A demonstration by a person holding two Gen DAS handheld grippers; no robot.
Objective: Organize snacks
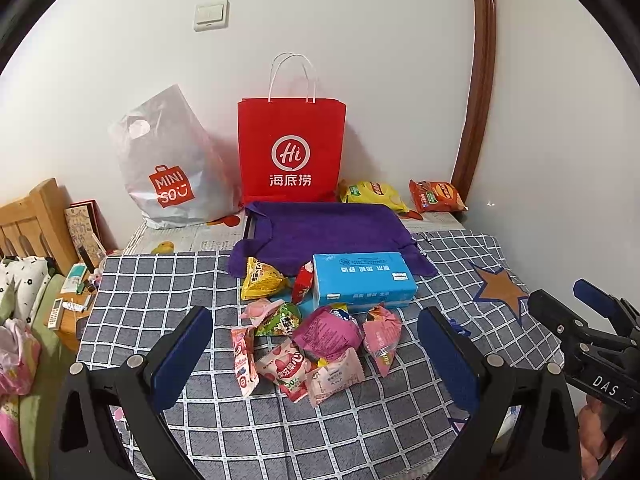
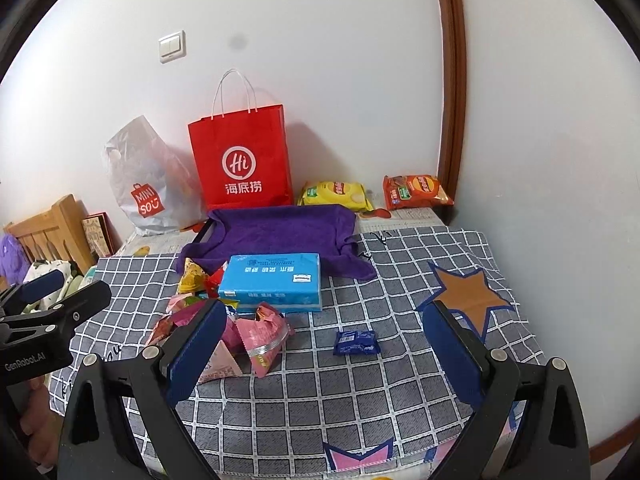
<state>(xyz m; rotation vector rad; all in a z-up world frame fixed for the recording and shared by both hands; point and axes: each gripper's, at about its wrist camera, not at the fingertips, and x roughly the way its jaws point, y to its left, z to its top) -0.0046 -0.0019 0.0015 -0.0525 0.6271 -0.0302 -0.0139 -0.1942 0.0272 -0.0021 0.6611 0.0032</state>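
A heap of small snack packets [image 1: 308,344] lies on the grey checked cloth [image 1: 160,292], in pink, green, yellow and red wrappers. Behind it rests a blue tissue box [image 1: 362,286]. My left gripper [image 1: 316,356] hovers open just in front of the heap, holding nothing. In the right wrist view the same heap [image 2: 240,332] sits at the left finger, and a single dark blue packet [image 2: 356,342] lies apart on the cloth. My right gripper [image 2: 326,354] is open and empty above that packet. Two chip bags, yellow [image 2: 336,194] and orange [image 2: 418,192], lie at the back.
A red paper bag [image 1: 291,152] and a white plastic bag [image 1: 168,168] stand against the wall. A purple towel [image 1: 328,232] covers a tray behind the box. The wall and a wooden door frame [image 1: 476,92] close the right side; a bed and cluttered nightstand [image 1: 72,292] sit left.
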